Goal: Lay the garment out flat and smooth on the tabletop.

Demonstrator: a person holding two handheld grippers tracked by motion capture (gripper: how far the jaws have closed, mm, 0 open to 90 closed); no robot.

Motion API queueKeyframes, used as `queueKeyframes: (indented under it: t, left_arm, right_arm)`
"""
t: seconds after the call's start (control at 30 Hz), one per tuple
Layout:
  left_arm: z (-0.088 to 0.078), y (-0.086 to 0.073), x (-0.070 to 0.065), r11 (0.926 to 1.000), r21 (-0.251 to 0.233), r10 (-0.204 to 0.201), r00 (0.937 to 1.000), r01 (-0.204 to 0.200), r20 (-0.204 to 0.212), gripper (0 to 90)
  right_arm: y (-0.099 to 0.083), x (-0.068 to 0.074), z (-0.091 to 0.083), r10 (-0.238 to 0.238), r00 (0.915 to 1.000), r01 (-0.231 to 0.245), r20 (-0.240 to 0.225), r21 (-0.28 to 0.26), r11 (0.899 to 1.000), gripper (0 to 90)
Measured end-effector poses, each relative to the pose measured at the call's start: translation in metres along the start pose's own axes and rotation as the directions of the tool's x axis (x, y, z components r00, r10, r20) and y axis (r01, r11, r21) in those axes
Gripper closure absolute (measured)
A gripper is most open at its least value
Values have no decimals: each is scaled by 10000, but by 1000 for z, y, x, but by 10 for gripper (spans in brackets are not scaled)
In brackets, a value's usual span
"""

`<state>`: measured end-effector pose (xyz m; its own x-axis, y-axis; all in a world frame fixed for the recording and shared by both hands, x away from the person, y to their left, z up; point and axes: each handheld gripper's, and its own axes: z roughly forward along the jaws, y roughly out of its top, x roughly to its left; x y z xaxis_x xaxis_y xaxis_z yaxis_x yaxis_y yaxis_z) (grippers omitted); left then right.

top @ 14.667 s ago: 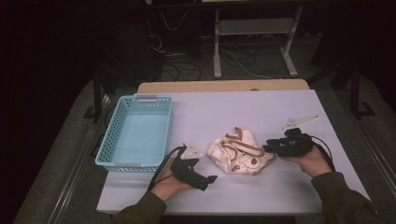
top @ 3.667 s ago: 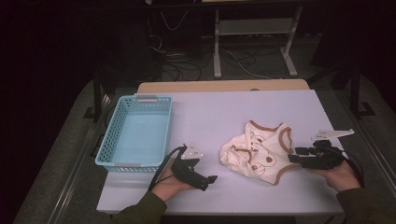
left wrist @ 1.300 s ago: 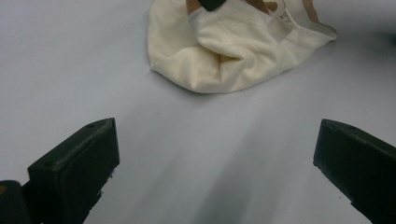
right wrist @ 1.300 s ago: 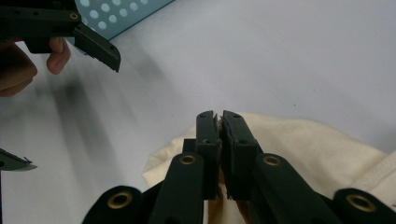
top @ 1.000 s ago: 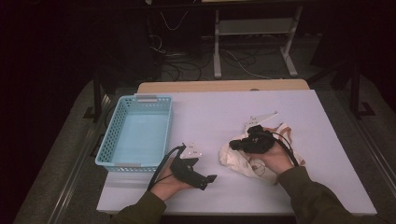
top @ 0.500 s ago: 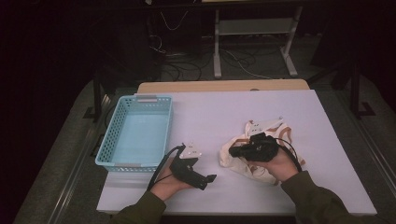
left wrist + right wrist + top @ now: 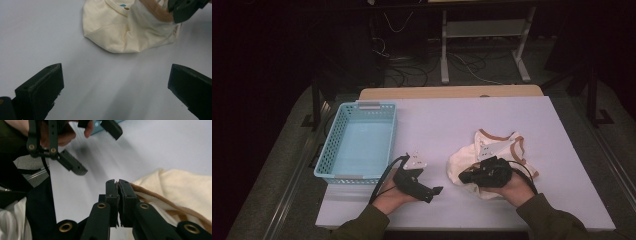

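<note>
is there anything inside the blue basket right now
No, the blue basket in the high view has a bare floor, and the cream garment lies on the table to its right.

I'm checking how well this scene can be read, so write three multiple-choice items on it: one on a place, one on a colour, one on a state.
1. Where does the light blue plastic mesh basket stand?
A. on the left part of the white table
B. on the table's right edge
C. on the floor

2. What colour is the trim on the cream cloth garment?
A. green
B. brown
C. black

3. How do the jaws of the right gripper stand?
A. wide open over bare table
B. shut on the basket's rim
C. shut on the garment's trimmed edge

Key: 1 A, the high view shows it left of both hands. 2 B, a brown band runs along the openings. 3 C, the right gripper view shows the jaws pressed together with the hem between them, while the left gripper stands open.
</note>
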<state>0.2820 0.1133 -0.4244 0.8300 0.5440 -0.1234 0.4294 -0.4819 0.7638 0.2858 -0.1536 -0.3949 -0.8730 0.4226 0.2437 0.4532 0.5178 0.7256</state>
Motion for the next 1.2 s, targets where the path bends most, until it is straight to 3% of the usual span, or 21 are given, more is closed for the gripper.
queueKeyframes:
  t: [0.1, 0.17, 0.47, 0.87, 1.0, 1.2]
  left_arm:
    - [-1, 0, 1, 9997, 150, 193, 9998, -193, 42, 0]
    - [1, 0, 0, 10000, 16, 9, 10000, -9, 4, 0]
    - [0, 0, 1, 9999, 107, 120, 9999, -121, 33, 0]
    - [1, 0, 0, 9999, 79, 110, 9999, -111, 57, 0]
    - [-1, 0, 1, 9996, 197, 223, 9997, -224, 54, 0]
    - [-1, 0, 1, 9998, 146, 140, 9999, -141, 48, 0]
  right_arm:
    - [-7, 2, 4, -20, 10000, 22, -93, 220, 9998, 853]
    - [-11, 3, 6, 44, 9999, -37, -162, 403, 9992, 853]
    - [-23, 6, 20, 83, 9995, -50, -302, 1073, 9942, 853]
    - [-29, 7, 33, -215, 9995, 253, -221, 1942, 9806, 847]
    - [-27, 8, 29, -171, 9993, 224, -317, 1738, 9845, 810]
    - [-20, 2, 7, 85, 9998, -66, -204, 896, 9960, 706]
